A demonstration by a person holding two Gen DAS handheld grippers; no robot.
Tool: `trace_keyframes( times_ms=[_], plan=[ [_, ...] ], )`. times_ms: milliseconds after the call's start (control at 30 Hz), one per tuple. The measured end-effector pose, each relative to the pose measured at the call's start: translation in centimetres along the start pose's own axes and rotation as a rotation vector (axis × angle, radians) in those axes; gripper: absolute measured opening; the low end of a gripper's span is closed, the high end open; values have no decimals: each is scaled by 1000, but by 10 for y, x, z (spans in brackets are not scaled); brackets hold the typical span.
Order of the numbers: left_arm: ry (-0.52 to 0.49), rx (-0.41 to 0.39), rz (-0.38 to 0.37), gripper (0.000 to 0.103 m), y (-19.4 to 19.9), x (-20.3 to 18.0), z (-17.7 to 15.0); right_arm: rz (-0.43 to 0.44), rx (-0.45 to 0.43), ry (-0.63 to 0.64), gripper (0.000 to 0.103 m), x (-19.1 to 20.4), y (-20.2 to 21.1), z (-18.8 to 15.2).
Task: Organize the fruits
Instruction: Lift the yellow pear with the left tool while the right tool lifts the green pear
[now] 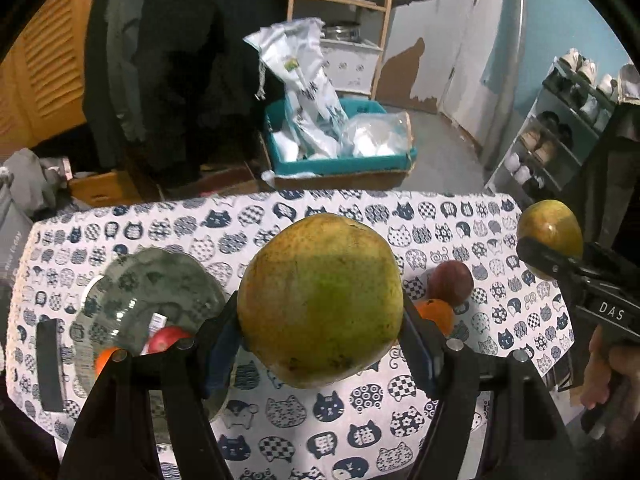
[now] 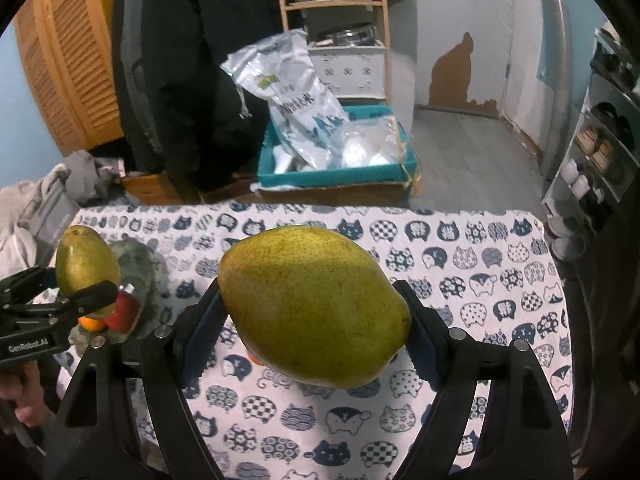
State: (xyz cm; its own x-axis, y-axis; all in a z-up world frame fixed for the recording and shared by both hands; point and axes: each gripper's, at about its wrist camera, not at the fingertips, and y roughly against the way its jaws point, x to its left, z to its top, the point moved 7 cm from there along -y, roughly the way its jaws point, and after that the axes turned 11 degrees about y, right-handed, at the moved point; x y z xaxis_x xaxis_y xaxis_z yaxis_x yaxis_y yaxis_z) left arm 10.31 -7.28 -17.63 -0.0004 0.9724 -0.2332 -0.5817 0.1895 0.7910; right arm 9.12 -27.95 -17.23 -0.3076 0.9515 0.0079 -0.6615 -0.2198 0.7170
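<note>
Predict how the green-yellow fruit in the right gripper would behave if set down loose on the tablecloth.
The fruit looks rounded and egg-shaped, so it would probably roll or rock. Its smooth skin may slip, though the right gripper pinches it across its sides. It seems firm and heavy.

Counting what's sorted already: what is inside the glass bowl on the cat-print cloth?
In the glass bowl: a red apple and an orange, both partly hidden by the left gripper's fingers. Anything deeper is covered.

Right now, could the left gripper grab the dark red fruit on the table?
Probably not yet. The left gripper is already shut on a big yellow-green fruit, so its jaws are full. The dark red fruit sits uncovered on the tablecloth, beside an orange.
</note>
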Motion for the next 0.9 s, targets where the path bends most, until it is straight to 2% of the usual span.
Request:
trace_keyframes(
  times_ms=[400,900],
  plan=[
    [16,-87,31,74,42,29,14,53,-59,58,81,41,21,28],
    [70,-112,55,74,55,69,20,102,-70,114,81,96,8,58]
  ],
)
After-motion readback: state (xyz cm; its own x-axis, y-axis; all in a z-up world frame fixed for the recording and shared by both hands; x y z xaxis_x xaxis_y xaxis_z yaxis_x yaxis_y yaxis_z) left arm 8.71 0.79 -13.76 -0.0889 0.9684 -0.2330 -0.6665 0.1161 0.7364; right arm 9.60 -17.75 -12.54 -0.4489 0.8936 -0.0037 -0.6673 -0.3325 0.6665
